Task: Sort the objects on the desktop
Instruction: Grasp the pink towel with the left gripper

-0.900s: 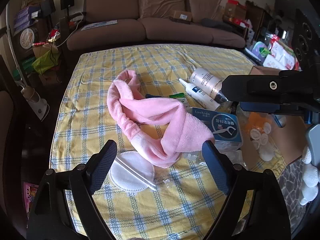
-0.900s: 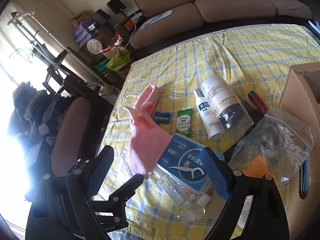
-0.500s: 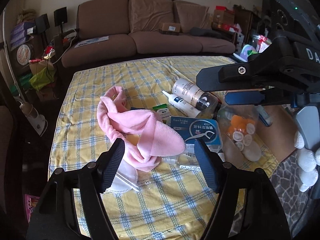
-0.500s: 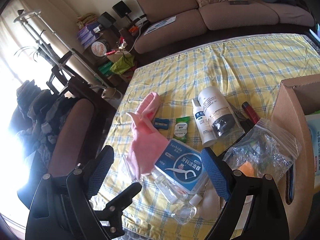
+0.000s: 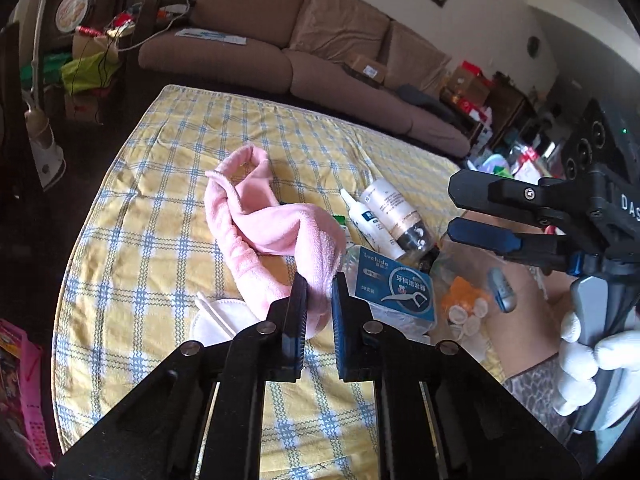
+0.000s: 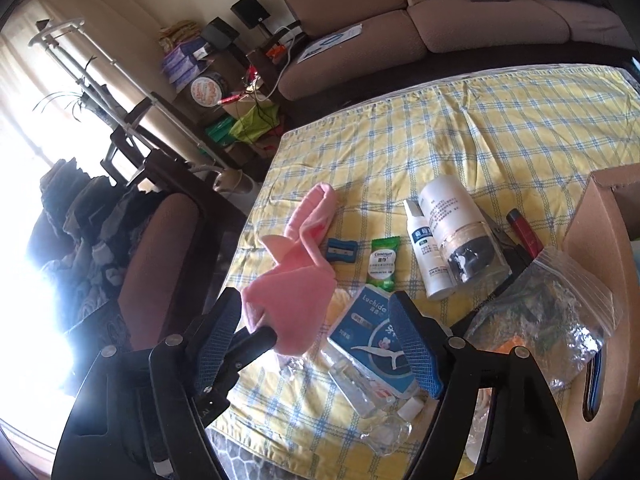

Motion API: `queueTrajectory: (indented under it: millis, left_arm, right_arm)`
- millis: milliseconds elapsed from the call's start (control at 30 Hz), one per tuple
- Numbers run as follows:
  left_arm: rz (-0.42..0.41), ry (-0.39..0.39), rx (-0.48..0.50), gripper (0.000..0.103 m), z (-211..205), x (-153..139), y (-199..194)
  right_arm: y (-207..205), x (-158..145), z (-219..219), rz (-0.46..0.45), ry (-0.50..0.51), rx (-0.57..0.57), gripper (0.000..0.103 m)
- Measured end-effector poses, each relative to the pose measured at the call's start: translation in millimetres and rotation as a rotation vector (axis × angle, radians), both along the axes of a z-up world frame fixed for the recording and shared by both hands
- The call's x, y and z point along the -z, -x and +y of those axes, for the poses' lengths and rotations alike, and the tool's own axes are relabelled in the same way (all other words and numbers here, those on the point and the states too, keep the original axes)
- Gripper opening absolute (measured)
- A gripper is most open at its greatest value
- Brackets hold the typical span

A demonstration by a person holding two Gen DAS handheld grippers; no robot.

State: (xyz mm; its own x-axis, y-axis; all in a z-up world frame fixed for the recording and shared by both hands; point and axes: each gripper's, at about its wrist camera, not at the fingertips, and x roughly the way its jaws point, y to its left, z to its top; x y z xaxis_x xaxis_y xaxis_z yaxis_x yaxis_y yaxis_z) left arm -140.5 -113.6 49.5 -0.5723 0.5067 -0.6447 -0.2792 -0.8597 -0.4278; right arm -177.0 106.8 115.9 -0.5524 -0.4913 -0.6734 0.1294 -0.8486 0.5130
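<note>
your left hand-held gripper (image 5: 319,286) is clenched on the near end of the pink towel (image 5: 264,222), its two blue-padded fingers pinching the fabric between them. in the right wrist view that pinched end (image 6: 286,312) is raised off the yellow checked cloth (image 6: 500,136) covering the bench, while the far end of the towel trails down onto the cloth.

your right hand-held gripper (image 6: 316,344) is released, its fingers spread wide and holding nothing. it hangs above the blue floss-pick box (image 6: 370,338), which lies just beside the towel. in the left wrist view that box (image 5: 394,286) sits right of the pinched towel end, and your right hand-held gripper (image 5: 468,212) shows at the right edge, held in your white-gloved hand (image 5: 592,364).

a round white cotton pad (image 5: 214,320) lies on the cloth just left of the left fingers, partly under the towel. beyond the box lie a large white bottle (image 6: 460,228) and a slimmer white bottle (image 6: 426,248), side by side and touching. a blue pencil sharpener (image 6: 341,250) and a green sachet (image 6: 383,266) rest close to the towel. a clear zip bag (image 6: 548,312) leans against the cardboard box (image 6: 604,232) at the right, and a clear small bottle (image 6: 360,388) lies at the near edge of the bench.
</note>
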Motion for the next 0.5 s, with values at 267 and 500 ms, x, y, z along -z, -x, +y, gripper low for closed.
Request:
queueTrajectory:
  millis: [267,500]
  left_arm:
    - [-0.073,-0.149,-0.020,0.011,-29.9,8.6,2.4]
    - [-0.085,-0.153,-0.002,0.011,-26.3,8.4,3.8]
  right_arm:
    - [67.0,-36.1,-84.0,0.003,-0.196,-0.202,0.076]
    - [104.6,9.3,-170.5,-0.097,-0.572,-0.393,0.076]
